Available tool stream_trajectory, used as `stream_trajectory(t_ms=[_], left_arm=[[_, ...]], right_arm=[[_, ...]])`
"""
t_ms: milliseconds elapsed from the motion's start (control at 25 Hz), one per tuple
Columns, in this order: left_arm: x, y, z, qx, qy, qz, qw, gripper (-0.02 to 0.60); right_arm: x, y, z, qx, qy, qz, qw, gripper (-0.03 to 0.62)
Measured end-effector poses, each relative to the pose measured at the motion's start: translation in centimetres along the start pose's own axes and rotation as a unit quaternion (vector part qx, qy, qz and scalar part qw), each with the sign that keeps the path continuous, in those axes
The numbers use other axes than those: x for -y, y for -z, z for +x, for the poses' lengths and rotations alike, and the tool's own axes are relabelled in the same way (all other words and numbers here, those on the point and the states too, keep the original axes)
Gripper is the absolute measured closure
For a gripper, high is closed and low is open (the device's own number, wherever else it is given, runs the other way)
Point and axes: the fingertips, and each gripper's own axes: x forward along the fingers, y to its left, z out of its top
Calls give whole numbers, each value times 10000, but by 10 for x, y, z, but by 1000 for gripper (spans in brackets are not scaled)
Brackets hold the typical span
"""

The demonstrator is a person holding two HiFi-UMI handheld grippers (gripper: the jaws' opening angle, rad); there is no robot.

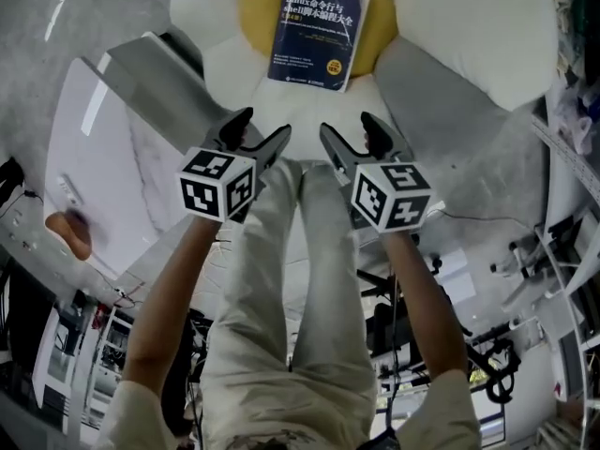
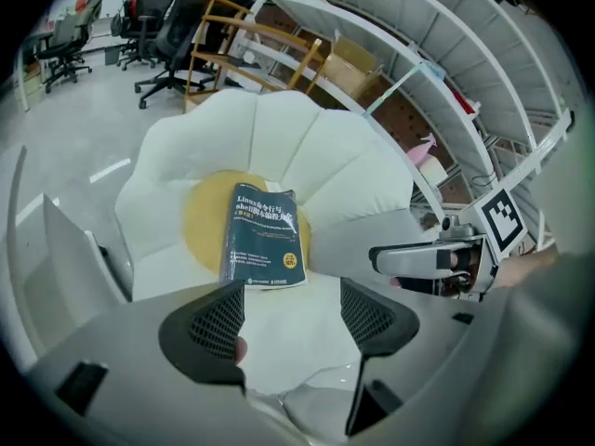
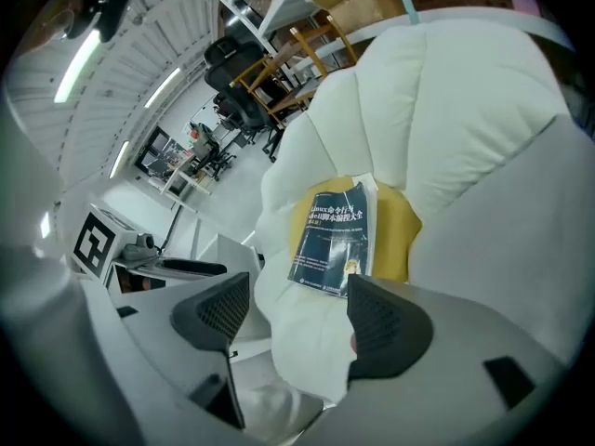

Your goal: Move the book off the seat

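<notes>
Grey workshop floor runs back to white shelving racks (image 2: 437, 54), one wooden chair (image 2: 251, 45) and several dark office chairs (image 2: 158, 26). In front stands one flower-shaped seat (image 1: 469, 26), with white padded petals around a yellow centre. One dark blue book (image 1: 319, 34) lies flat, cover up, on that yellow centre, and nothing rests on it. A white board (image 1: 103, 157) sits on the floor to the seat's left. Two grippers hang side by side above the person's legs (image 1: 291, 279), each carrying one marker cube. The left gripper (image 1: 264, 125) has its jaws spread wide with only the seat's white cushion showing between them. The right gripper (image 1: 347, 125) is equally wide and empty, with the book's near edge just past its pads. Both stop short of the book, with only the front petal lying between.
</notes>
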Motion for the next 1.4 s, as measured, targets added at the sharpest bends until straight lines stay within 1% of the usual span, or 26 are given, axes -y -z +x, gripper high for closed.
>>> stream_trajectory(t_ms=[160,320,400,560,720,840,920,1040,1160,1320,1400], left_arm=[[-21,-4,30,-116,104,39,9999,256],[-36,-4,55,-96,310,5,9995,247],[-46,-6,69,-105,358,-33,9993,230],[-69,-5,91,-163,327,-246,9990,211],[-86,3,115,-449,319,-130,9984,209],[-101,2,126,-563,342,-197,9976,209],[-107,-1,136,-625,427,-185,9970,209],[-112,3,149,-840,598,-113,9946,209],[-121,5,160,-926,717,-212,9929,209],[-121,17,170,-1142,921,-219,9889,209],[-121,24,177,-1255,962,-336,9868,209]], right_arm=[[26,2,30,-198,92,107,9997,281],[43,5,58,-219,55,560,9982,281],[53,4,70,-225,79,663,9975,281],[70,8,93,-345,143,645,9972,281],[86,10,109,-464,197,655,9966,281],[96,14,125,-581,226,660,9959,281],[105,12,134,-584,284,739,9951,281],[111,10,142,-593,323,769,9948,281],[114,11,153,-683,333,766,9942,281],[115,16,162,-872,388,727,9928,283],[117,19,166,-987,440,663,9919,283]])
